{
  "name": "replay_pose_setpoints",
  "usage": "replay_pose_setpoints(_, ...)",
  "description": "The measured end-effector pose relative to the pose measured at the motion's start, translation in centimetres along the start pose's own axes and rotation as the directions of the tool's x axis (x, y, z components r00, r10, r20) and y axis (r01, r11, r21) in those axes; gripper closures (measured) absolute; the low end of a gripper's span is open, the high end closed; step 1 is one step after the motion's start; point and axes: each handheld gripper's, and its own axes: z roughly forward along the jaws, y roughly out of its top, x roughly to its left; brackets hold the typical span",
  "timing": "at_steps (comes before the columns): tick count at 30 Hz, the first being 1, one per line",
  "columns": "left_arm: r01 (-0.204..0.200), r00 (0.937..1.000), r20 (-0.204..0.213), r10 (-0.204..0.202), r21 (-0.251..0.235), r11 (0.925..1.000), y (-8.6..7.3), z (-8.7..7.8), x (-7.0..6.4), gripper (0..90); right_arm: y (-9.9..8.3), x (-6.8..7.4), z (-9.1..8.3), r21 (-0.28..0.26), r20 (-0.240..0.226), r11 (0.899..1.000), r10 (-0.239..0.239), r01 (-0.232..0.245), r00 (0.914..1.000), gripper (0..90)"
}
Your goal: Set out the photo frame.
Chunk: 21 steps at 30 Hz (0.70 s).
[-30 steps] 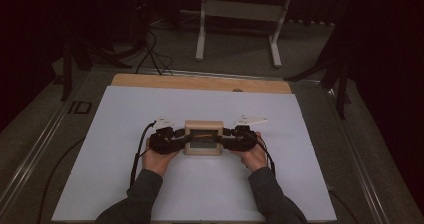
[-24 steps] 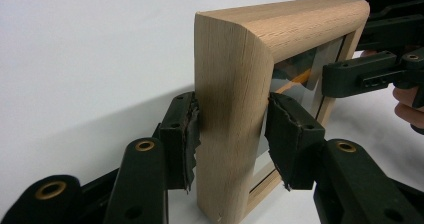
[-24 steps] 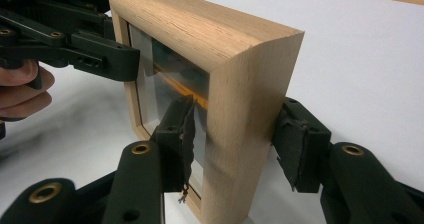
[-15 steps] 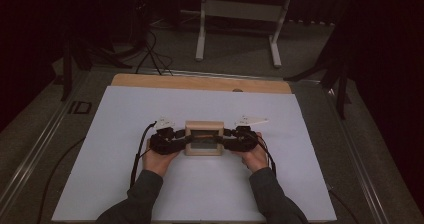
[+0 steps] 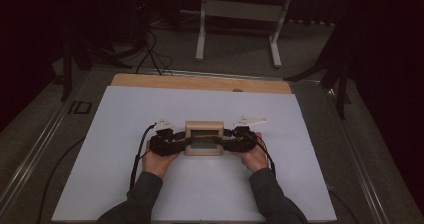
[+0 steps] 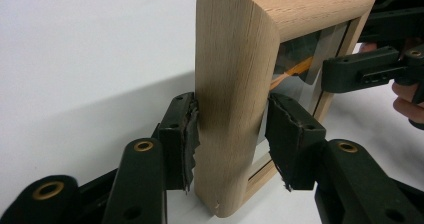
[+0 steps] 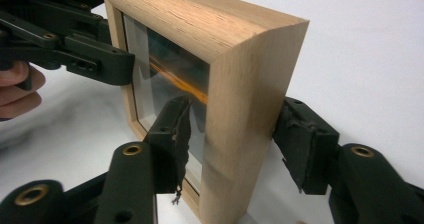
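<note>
High view: wooden frame (image 5: 204,138) upright at sheet (image 5: 125,114) centre, unmoved vs. 1 s ago, so prob. a steady hold; left gripper (image 5: 172,142) at 9 o'clock, right gripper (image 5: 234,138) at 3. Left gripper view: jaws clamp frame's rounded oak-grain edge. Right gripper view: jaws grip opposite edge; glossy glazed pane.

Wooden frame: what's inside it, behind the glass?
Inside the wooden frame sits a glass pane showing an orange streak and dark reflections. Whether any picture lies behind cannot be told; glare and the right gripper jaws cover part.

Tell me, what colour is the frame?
Light oak wood frame, clearest in the left gripper view.
</note>
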Motion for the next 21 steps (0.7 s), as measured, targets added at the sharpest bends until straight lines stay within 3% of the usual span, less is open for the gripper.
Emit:
replay_pose_setpoints(15, -0.026, 0.9985, -0.049, 0.025, -0.014, 0.9996, -0.3, -1.6, -0.1, 47.7, 0.0, 0.4, -1.5, 0.005, 0.051, 0.999, -0.038, 0.038, 0.998, 38.6)
replay_pose_setpoints(21, -0.082, 0.9929, -0.087, 0.081, -0.008, 0.9966, -0.6, -2.6, -0.2, 47.7, -0.2, 0.6, -2.8, -0.006, 0.071, 0.999, -0.05, 0.051, 0.9962, 38.1)
